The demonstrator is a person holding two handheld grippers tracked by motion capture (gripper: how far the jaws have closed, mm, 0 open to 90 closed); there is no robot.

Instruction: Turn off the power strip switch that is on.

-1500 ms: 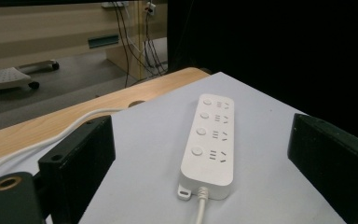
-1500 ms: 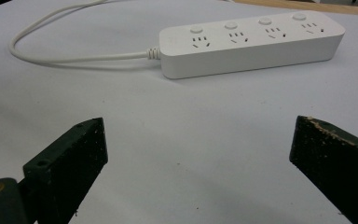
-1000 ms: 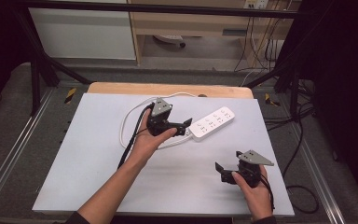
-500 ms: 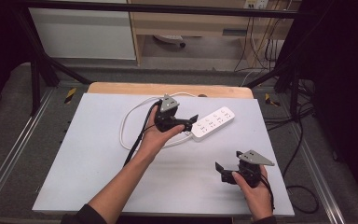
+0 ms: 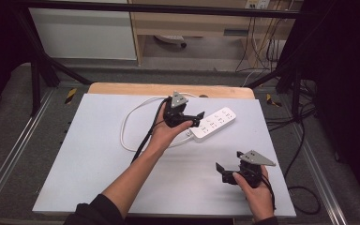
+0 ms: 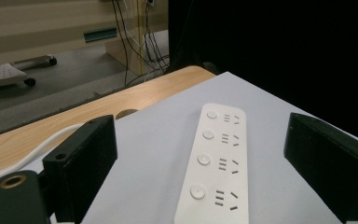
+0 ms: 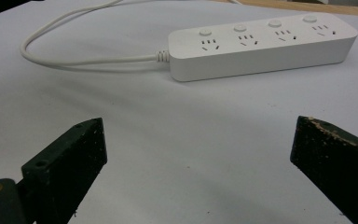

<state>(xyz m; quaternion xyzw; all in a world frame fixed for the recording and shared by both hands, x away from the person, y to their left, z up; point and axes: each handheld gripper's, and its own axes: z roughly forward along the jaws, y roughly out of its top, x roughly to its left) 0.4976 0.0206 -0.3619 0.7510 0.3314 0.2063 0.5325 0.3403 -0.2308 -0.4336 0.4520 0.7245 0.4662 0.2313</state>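
A white power strip (image 5: 214, 123) with several sockets lies at the back right of the white tabletop (image 5: 89, 159). Its white cable (image 5: 125, 127) loops off to the left. My left gripper (image 5: 198, 118) hovers at the strip's left end, open, jaws pointing along it. In the left gripper view the strip (image 6: 216, 163) runs between the two spread jaws of that gripper (image 6: 200, 140). My right gripper (image 5: 228, 161) is held low near the front right, open and empty. The right gripper view looks across bare table between its jaws (image 7: 196, 135) to the strip (image 7: 261, 42) and cable (image 7: 74, 58).
A wooden table edge (image 5: 122, 89) shows behind the white sheet. Metal rails (image 5: 14, 154) run along both sides. Black cables (image 5: 295, 154) hang off the right edge, and a cabinet (image 5: 84, 33) stands on the floor behind.
My left gripper has slid right and slightly back, closing in on the power strip's cable end. The right gripper has stayed put.
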